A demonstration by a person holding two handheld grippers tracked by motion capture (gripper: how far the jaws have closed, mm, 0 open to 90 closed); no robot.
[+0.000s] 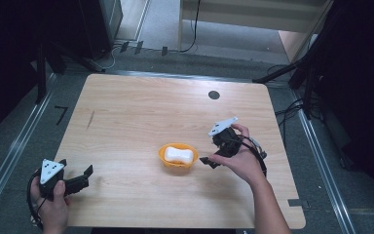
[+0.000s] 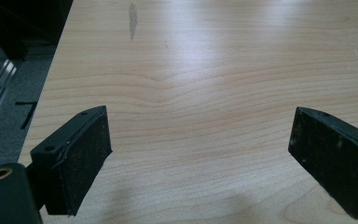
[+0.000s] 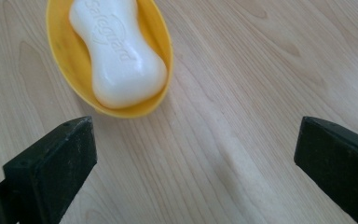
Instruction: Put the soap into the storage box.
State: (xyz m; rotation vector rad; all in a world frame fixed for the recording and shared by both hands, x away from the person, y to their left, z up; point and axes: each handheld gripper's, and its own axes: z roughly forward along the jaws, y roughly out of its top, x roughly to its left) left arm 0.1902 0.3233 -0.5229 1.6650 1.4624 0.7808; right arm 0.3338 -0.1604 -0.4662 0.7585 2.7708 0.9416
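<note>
White soap bar [image 1: 179, 155] lying flat in small orange-yellow dish [image 1: 167, 162], centre of high view, slightly right of middle on wooden worktop [image 1: 136, 112]. In right gripper view: soap upper left of frame, embossed lettering up, dish rim close to left jaw tip.

Right tool [image 1: 207, 161] just right of dish in high view, jaws spread wide, nothing between them, not touching dish or soap. Left tool [image 1: 86, 174] at lower left of high view, well apart from dish, jaws wide open too, bare wood between them in left gripper view.

Handling, as judged: soap light, rigid, glossy, likely slippery; waisted shape, narrower in the middle. Best grip across the narrow waist, pads on the long sides, firm but not hard squeeze, else bar may squirt out. Dish thin plastic, light, likely to slide or tip if nudged; take by rim if moving both together. Dark round mark [image 1: 214, 94] on worktop, upper right of centre, well clear.
</note>
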